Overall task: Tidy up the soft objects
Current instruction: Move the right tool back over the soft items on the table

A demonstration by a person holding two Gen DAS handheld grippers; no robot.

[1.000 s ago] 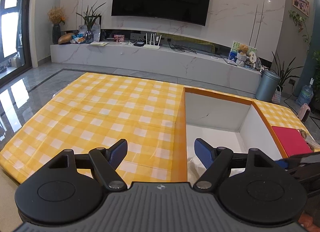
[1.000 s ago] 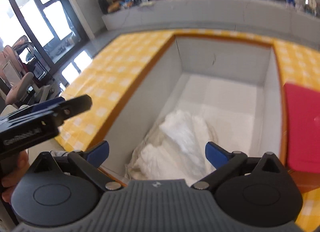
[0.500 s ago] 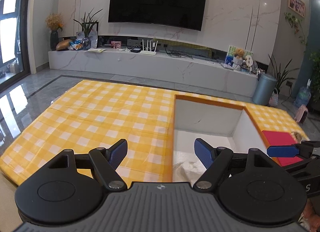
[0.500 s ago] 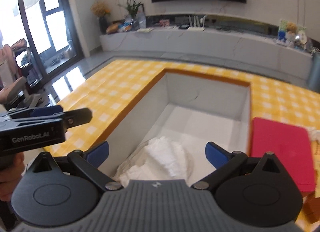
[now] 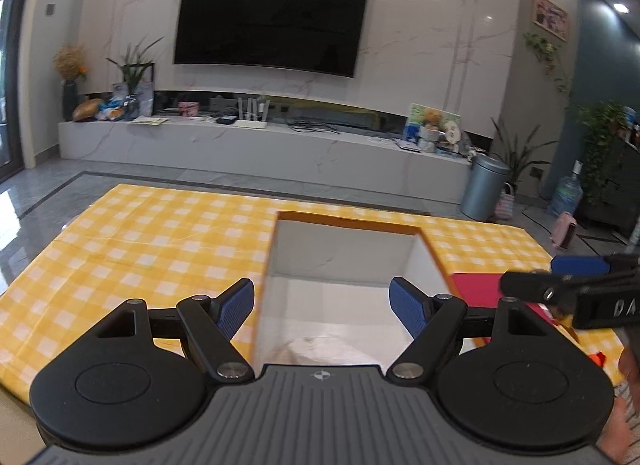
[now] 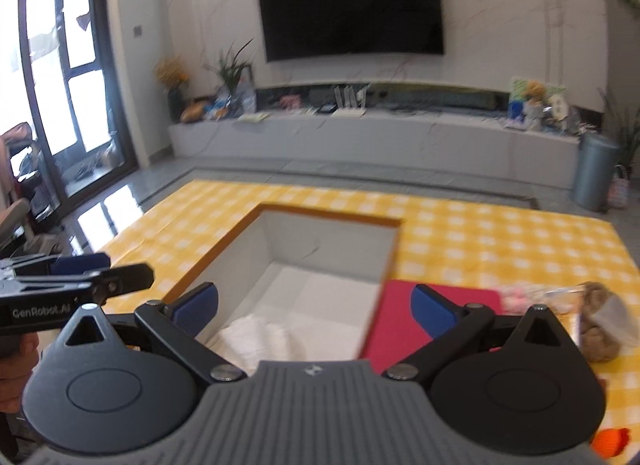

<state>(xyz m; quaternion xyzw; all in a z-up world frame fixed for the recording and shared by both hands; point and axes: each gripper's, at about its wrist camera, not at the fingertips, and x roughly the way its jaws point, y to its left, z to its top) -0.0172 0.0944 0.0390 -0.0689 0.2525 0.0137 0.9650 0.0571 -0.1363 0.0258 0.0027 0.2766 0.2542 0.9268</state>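
White cloth (image 6: 260, 339) is lying in the near end of the box (image 6: 328, 241), and you are pulling both grippers up and away from it. A second ago your right gripper (image 6: 314, 311) was looking straight down at the crumpled cloth on the box floor; now both cameras are tipping up toward the television wall and the cloth is slipping under the lower edge of each view. In the left view only a pale corner (image 5: 316, 349) of it is showing.

Both pairs of fingers are spread wide and holding nothing: your left gripper (image 5: 322, 305) is hovering over the near rim of the box, your right one over the seam between the box and the red mat (image 6: 394, 325) lying on the bench (image 6: 480, 233).

That reads as one soft thing put away and released, so you are probably turning to the next. To your right, past the mat, a brown plush toy (image 6: 600, 325) and something pale pink (image 6: 516, 295), too blurred to name, are waiting on the yellow checked cloth (image 5: 160, 241), with an orange thing (image 6: 610, 441) nearer you.
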